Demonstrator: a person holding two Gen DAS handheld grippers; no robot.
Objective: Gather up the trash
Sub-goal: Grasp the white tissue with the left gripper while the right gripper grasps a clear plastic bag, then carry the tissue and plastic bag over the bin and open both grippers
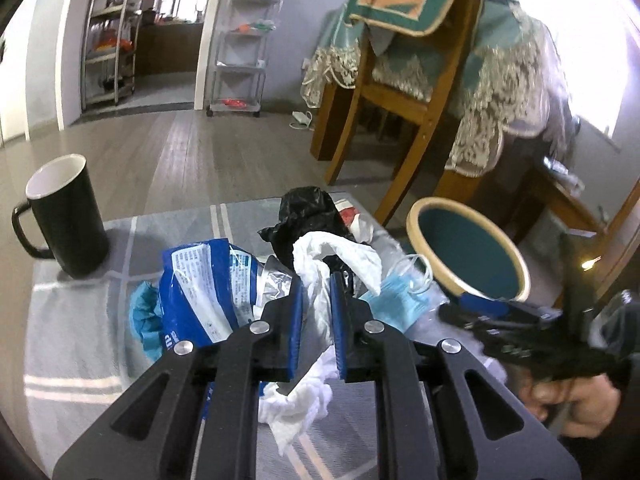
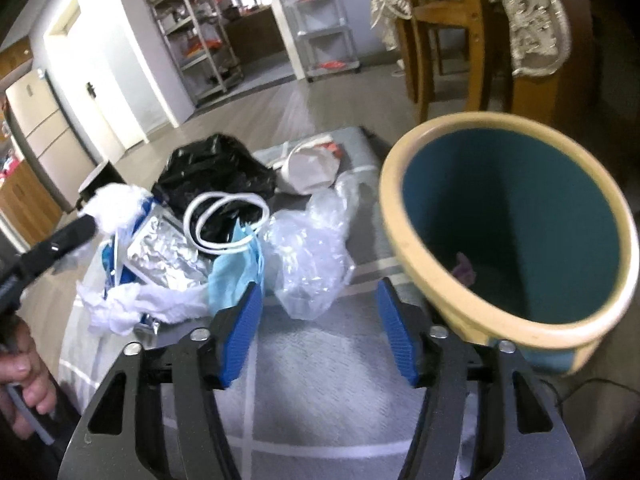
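Observation:
A pile of trash lies on a grey striped cloth (image 2: pixel 312 364). My left gripper (image 1: pixel 316 284) is shut on a crumpled white tissue (image 1: pixel 324 256) that hangs between its blue pads; it shows in the right wrist view (image 2: pixel 120 204) too. Around it lie a blue and silver foil packet (image 1: pixel 208 288), a black plastic bag (image 2: pixel 216 168), a blue face mask (image 2: pixel 236 268) and a clear plastic bag (image 2: pixel 308 252). My right gripper (image 2: pixel 320 288) is open and empty just before the clear bag. A teal bin with a cream rim (image 2: pixel 508 232) stands at the right.
A black mug (image 1: pixel 64 216) stands at the cloth's left. A white paper cup (image 2: pixel 308 172) lies behind the pile. A wooden chair (image 1: pixel 416 96) and a table with a lace cloth (image 1: pixel 500 80) stand beyond the cloth's far edge.

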